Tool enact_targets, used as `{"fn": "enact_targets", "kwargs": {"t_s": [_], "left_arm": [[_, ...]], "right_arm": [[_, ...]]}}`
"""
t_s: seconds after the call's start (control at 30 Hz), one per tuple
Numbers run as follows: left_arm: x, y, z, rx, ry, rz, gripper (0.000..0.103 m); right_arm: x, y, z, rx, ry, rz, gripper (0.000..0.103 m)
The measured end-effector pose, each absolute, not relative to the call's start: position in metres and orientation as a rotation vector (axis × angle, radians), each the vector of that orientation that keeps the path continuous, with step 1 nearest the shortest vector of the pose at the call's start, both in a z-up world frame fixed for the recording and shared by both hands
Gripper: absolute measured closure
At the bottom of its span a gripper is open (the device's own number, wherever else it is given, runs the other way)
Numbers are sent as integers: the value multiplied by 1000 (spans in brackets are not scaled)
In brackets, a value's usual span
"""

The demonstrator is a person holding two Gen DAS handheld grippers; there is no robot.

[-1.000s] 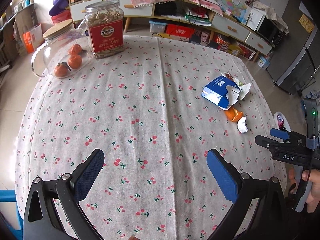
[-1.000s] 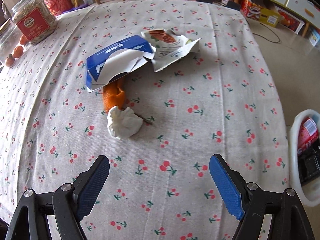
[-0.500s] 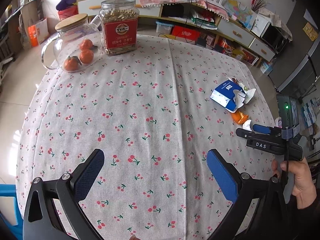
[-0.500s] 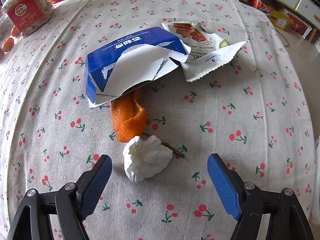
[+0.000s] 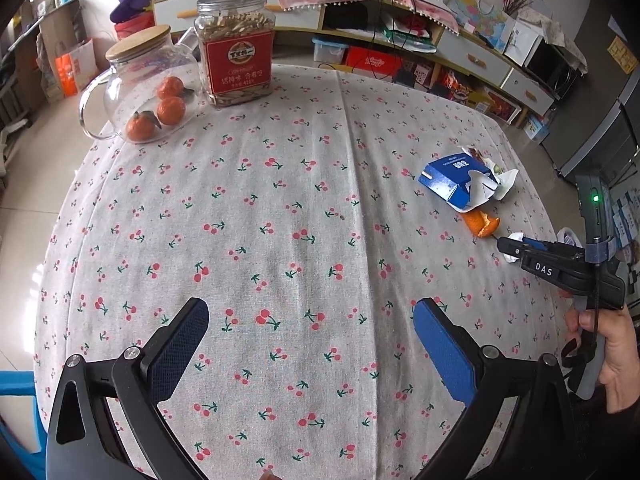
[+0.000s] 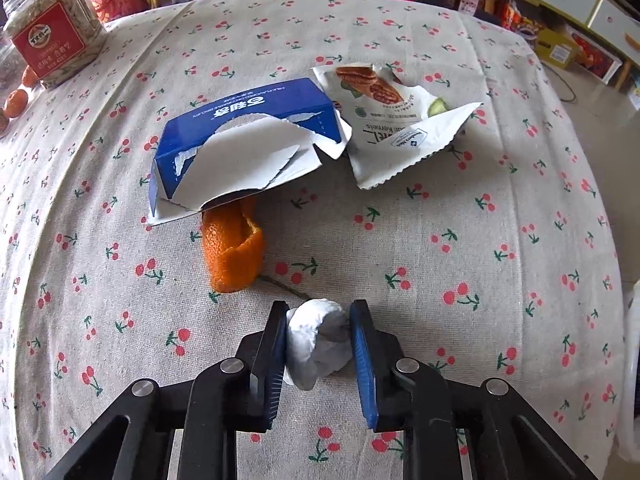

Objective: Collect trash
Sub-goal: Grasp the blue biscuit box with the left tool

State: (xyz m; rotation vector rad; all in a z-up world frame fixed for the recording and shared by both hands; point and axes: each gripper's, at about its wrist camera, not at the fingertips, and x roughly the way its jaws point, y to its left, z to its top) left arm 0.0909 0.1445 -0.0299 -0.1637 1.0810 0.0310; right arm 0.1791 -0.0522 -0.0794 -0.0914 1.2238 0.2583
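We are holding the right tool low in the centre of the right wrist view, its two blue pads pressing against either side of a crumpled white tissue, so it is gripping that wad, which is sitting on the cherry-print surface. Just above and to the left of the wad, an orange peel is lying on the cloth, its upper end tucked under the torn blue box. To the right of the box, touching its torn flap, a white snack wrapper printed with pecans is lying flat. In the upper left corner of this frame a red-labelled jar is standing upright.

In the left wrist view, the left tool is occupying the bottom of the frame with its pads spread wide apart and nothing between them, hovering over bare cloth. At the right edge we are seeing the right tool from the side, reaching in with the white wad at its tip, just below the peel and the blue box. In the upper left, well apart from the trash, the jar is standing beside a glass pitcher with a wooden lid, holding tangerines.
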Motion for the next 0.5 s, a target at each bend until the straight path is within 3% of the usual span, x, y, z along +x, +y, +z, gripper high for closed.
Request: {"fn": "enact_targets", "kwargs": {"t_s": [0.5], "left_arm": [[134,88,-47,-97,1119,-49,0]], "right_arm": [[177,-122,-39,-3,1187,221,77]]}}
